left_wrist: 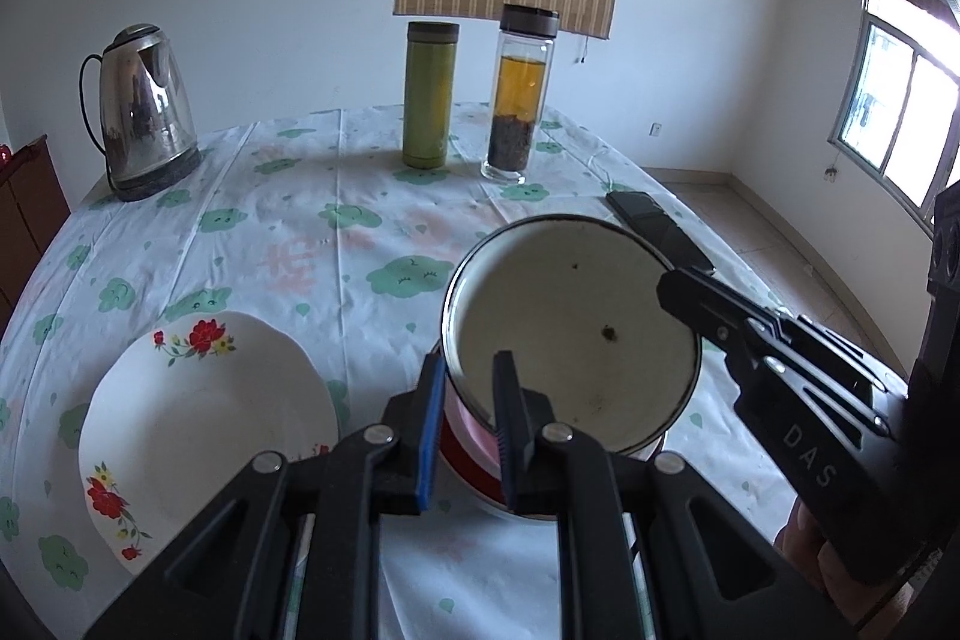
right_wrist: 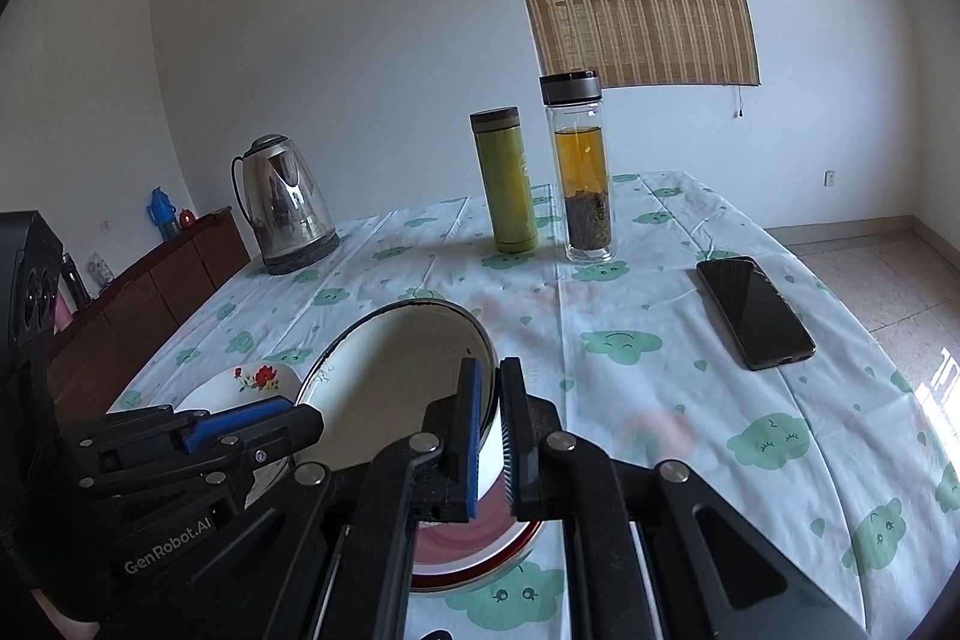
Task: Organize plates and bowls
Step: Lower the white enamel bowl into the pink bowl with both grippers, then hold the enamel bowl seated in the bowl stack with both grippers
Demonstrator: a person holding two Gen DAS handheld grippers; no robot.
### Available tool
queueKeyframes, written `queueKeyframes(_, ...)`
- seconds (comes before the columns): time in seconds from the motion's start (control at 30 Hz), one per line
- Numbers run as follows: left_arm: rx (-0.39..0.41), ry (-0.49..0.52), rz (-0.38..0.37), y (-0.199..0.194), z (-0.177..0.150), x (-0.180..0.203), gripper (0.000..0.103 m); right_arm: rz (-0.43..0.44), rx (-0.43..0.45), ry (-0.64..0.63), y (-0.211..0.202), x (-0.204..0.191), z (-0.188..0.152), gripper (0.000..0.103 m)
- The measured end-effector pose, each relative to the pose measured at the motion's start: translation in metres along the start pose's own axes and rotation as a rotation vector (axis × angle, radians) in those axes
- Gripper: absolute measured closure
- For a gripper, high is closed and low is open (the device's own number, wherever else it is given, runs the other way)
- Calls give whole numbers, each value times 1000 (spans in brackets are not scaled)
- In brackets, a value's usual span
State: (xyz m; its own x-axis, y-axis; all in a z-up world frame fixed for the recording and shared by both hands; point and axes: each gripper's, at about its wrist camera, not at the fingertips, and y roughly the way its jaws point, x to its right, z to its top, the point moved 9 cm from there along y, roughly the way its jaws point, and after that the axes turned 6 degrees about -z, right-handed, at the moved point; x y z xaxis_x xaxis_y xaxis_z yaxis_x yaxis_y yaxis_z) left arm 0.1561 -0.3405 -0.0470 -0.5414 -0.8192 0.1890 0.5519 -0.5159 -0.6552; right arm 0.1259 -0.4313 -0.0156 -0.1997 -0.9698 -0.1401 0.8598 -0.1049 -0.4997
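Observation:
Both grippers hold a white enamel bowl (left_wrist: 576, 328) with a dark rim, tilted, over a pink plate with a red rim (left_wrist: 471, 466). In the left wrist view my left gripper (left_wrist: 469, 367) is shut on the bowl's near-left rim, and my right gripper (left_wrist: 667, 289) grips its right rim. In the right wrist view my right gripper (right_wrist: 491, 370) is shut on the bowl (right_wrist: 390, 388), with the left gripper (right_wrist: 303, 419) at its far side and the red-rimmed plate (right_wrist: 474, 550) beneath. A white plate with red flowers (left_wrist: 204, 424) lies to the left on the table.
On the far side of the cloud-print tablecloth (left_wrist: 312, 244) stand a steel kettle (left_wrist: 144, 112), a green flask (left_wrist: 429, 94) and a glass tea bottle (left_wrist: 519, 100). A black phone (right_wrist: 753, 310) lies on the right. The table's right edge drops to the floor.

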Motion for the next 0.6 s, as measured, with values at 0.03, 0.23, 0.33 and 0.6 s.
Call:
queueKeyframes(0.03,-1,0,0,0,0,0,90,-1,-4,-1,1,0,-1,96)
queueKeyframes(0.23,-8,1,-1,2,-1,0,90,-8,-26,1,7,3,-6,96)
queueKeyframes(0.33,-15,0,-1,4,-3,0,90,-10,-36,1,9,4,-8,96)
queueKeyframes(0.6,-33,0,3,10,-6,0,90,-22,-62,-9,14,5,-14,95)
